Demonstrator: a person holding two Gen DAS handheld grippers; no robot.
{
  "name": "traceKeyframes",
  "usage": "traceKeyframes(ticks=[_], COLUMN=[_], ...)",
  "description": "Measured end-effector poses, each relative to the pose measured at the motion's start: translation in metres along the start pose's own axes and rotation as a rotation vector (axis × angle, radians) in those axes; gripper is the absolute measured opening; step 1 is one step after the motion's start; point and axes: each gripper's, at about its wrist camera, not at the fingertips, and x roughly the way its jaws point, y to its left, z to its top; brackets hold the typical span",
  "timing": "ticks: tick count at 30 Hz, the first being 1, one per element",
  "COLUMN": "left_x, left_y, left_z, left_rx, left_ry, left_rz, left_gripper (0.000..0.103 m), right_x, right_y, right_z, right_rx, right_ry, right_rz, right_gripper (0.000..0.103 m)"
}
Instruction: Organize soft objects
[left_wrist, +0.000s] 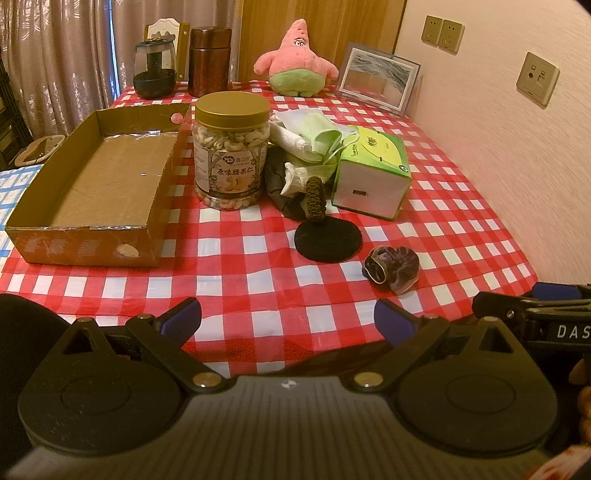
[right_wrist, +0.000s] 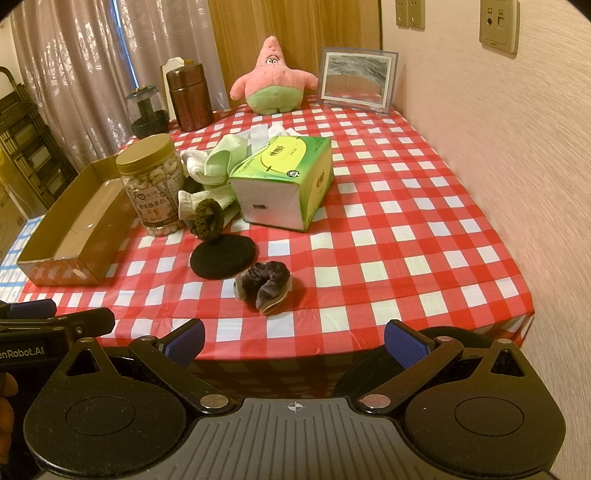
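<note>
Left hand-held gripper (left_wrist: 287, 320) and right hand-held gripper (right_wrist: 294, 341): both spread wide, pinching nothing, held at the near edge of the bench (right_wrist: 424, 229). Ahead of the right one, velvet scrunchie (right_wrist: 263, 286); beyond it, black pad (right_wrist: 222, 257), cloth pile (right_wrist: 218, 162). Far left, cardboard box (left_wrist: 99, 192).

Cashew jar (left_wrist: 231, 151) label reads "原味腰果仁"; left tongs (right_wrist: 22, 352) body "enRobot.AI"; right tongs (left_wrist: 570, 331) body "DAS".

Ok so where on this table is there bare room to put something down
Free: the cloth right of the tissue box up to the picture frame, the near strip before the scrunchie, and inside the cardboard box. Crowded: between the nut jar and tissue box.
</note>
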Motion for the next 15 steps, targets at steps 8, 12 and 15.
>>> traceKeyframes(ticks=[8,12,15], left_x=[0.0001,0.0,0.0002], left_y=[-0.0001,0.0001,0.0], left_z=[-0.0001,0.0,0.0003], left_rx=[0.001,0.001,0.0], left_ry=[-0.001,0.0,0.0], left_rz=[0.0,0.0,-0.002], left_gripper=[0.099,0.099,0.099], right_x=[0.0007,0.0005,-0.001], right_y=[-0.0004,-0.0008,-0.0008], right_z=[0.0001,-0.0001,-0.0017], right_rx=[0.0,0.001,0.005], right_ry=[0.0,-0.001,-0.009], right_rz=[-0.001,0.0,-0.001], right_gripper=[0.102,0.102,0.102])
